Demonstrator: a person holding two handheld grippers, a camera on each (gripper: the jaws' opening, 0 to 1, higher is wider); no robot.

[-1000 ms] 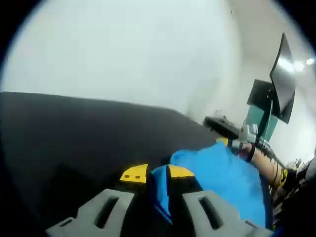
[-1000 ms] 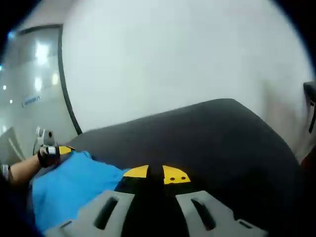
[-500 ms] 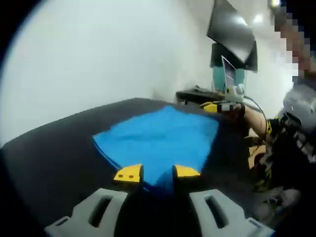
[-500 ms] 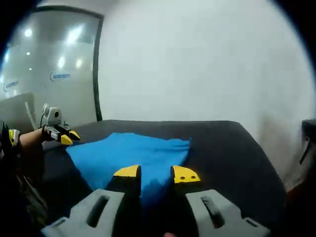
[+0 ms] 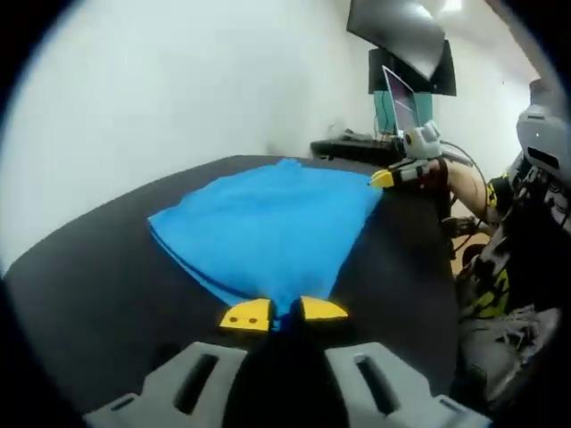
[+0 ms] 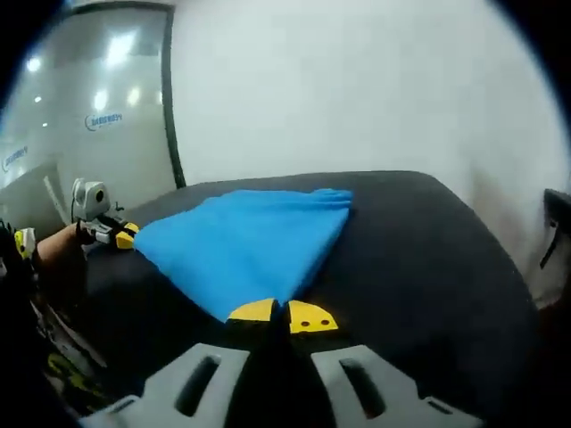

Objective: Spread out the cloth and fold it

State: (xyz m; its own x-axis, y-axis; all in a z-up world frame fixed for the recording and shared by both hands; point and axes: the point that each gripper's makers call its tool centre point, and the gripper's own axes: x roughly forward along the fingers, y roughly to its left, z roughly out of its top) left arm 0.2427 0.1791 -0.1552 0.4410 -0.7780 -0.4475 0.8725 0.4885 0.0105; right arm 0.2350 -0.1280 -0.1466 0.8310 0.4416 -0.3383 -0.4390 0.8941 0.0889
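Observation:
A blue cloth [image 5: 268, 223] lies spread across a black table [image 5: 89, 276]. In the left gripper view my left gripper [image 5: 284, 312] is shut on the cloth's near corner. At the far right corner of the cloth the right gripper [image 5: 385, 178] shows, held by a hand [image 5: 459, 187]. In the right gripper view the same cloth [image 6: 241, 241] runs away from my right gripper [image 6: 281, 314], whose yellow tips are shut on its near corner. The left gripper [image 6: 123, 236] sits at the cloth's left corner.
Past the table's far edge a desk [image 5: 348, 147] carries a lit screen [image 5: 401, 102], with a dark monitor [image 5: 401, 31] hung above. A white wall backs the table. A glass partition [image 6: 80, 134] stands to the left. The person's legs [image 5: 508, 267] are at the right.
Both pairs of jaws have narrowed onto the cloth's corners. The cloth, bunched near the grippers a second ago, now lies stretched out flatter on the table. Both views have swung round.

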